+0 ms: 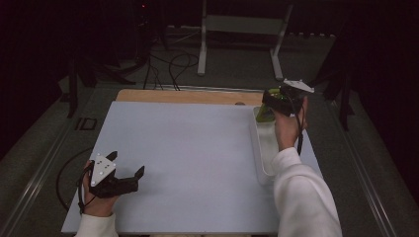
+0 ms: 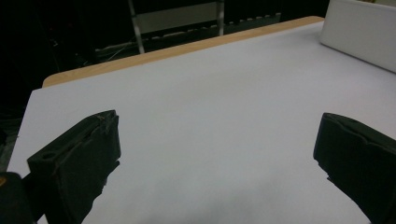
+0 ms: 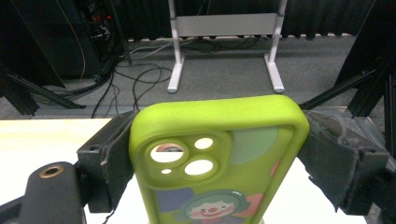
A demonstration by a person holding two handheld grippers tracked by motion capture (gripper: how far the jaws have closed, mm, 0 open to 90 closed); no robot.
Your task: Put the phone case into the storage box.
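Flanking phone case (image 3: pixel 219 154): white tray (image 1: pixel 260 148).

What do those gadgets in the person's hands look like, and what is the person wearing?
Each hand carries a black tool. The left gripper has two chunky black jaws, a grey three-cornered plate with dark dots on top, and a black cable looping from it. The right gripper bears a similar pale plate, and its cable hangs down by the wrist. Its pads look worn and frayed. Both sleeves are white.
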